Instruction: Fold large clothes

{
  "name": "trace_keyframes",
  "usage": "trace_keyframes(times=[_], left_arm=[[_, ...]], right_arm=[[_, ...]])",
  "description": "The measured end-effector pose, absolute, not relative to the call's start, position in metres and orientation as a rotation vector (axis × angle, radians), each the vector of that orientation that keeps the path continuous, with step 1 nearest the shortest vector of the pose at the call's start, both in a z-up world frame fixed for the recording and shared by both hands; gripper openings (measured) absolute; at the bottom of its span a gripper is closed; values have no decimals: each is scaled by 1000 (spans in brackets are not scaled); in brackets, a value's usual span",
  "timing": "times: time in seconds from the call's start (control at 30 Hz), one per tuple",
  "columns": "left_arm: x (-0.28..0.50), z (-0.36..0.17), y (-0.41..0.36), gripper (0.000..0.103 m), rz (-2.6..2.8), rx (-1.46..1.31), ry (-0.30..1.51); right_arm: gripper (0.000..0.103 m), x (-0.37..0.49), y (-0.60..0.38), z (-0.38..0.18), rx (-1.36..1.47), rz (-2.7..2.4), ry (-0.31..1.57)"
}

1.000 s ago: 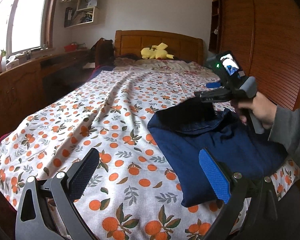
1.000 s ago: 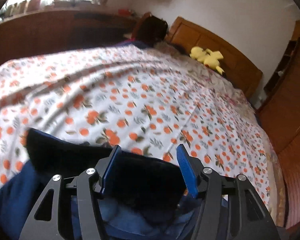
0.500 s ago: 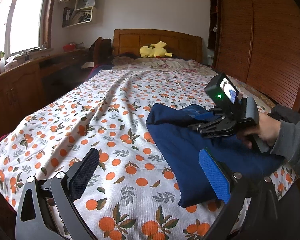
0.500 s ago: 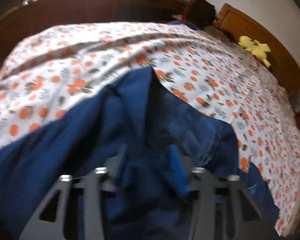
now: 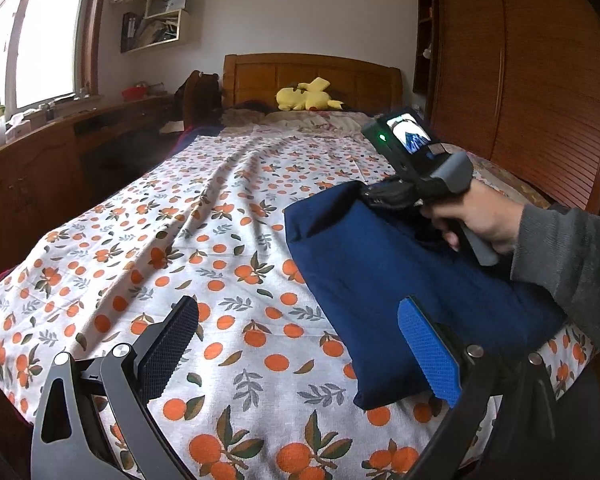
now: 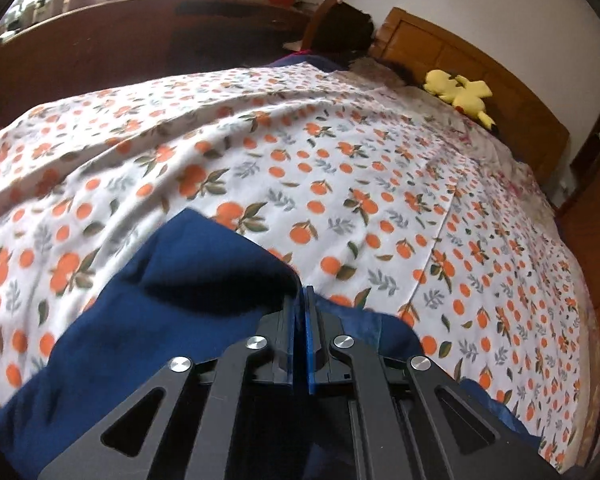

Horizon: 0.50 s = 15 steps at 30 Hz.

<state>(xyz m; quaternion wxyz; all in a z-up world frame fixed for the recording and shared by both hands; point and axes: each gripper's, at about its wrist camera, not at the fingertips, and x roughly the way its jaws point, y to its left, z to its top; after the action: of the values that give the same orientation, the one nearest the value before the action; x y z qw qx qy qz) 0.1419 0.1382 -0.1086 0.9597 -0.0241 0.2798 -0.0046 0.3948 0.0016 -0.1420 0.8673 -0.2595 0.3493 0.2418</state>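
Note:
A folded dark blue garment (image 5: 384,276) lies near the right front corner of the bed; it also shows in the right wrist view (image 6: 148,320). My right gripper (image 6: 300,304) is shut on the garment's far upper edge and lifts that edge a little; in the left wrist view the right gripper (image 5: 374,196) sits at the garment's top corner, held by a hand. My left gripper (image 5: 300,344) is open and empty, hovering over the bedsheet just left of the garment's near end.
The bed has an orange-print sheet (image 5: 204,216) and a wooden headboard (image 5: 312,76) with a yellow plush toy (image 5: 306,100). A wooden desk (image 5: 32,168) runs along the left under the window. A wardrobe (image 5: 540,92) stands on the right.
My right gripper went from open above the garment down onto it, and has closed on its far edge and raised it. My left gripper has stayed open in place.

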Motion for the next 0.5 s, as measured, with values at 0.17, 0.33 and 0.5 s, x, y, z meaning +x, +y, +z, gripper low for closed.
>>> trace_keyframes(times=[0.17, 0.33, 0.5], left_arm=[[144, -108, 131, 100, -24, -43, 564], [149, -108, 113, 100, -52, -24, 566], [158, -113, 89, 100, -87, -4, 579]], right_arm=[[60, 389, -13, -120, -491, 501, 670], [60, 378, -57, -103, -458, 526, 691], [54, 358, -126, -97, -418, 496, 742]])
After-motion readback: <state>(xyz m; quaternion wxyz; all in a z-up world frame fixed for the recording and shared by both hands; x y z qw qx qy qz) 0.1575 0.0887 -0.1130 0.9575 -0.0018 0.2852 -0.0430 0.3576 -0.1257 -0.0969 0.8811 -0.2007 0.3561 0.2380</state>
